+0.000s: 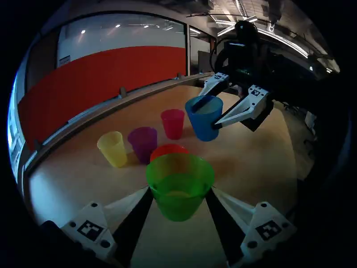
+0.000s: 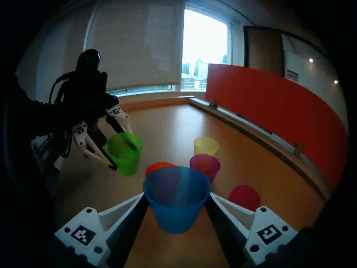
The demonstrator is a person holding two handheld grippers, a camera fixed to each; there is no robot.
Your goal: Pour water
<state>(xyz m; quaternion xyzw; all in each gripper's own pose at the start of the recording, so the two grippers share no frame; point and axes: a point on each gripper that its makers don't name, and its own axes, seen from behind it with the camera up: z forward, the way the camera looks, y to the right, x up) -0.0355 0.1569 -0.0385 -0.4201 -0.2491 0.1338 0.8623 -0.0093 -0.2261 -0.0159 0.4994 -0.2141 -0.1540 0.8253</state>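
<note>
Spill risk: left tool [image 1: 180,191] clamps green plastic cup [image 1: 180,178], right tool [image 2: 177,196] clamps blue plastic cup [image 2: 176,203]; misaligned rims would wet desk [image 1: 259,156].

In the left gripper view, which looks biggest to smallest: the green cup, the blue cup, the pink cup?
Biggest: green translucent plastic cup, nearest the camera, so unsure.
Then blue plastic cup.
Smallest: pink plastic cup.

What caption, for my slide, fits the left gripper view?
Left gripper holds a green cup, right gripper a blue cup, at a wooden table with yellow, purple, pink and red cups.
</note>
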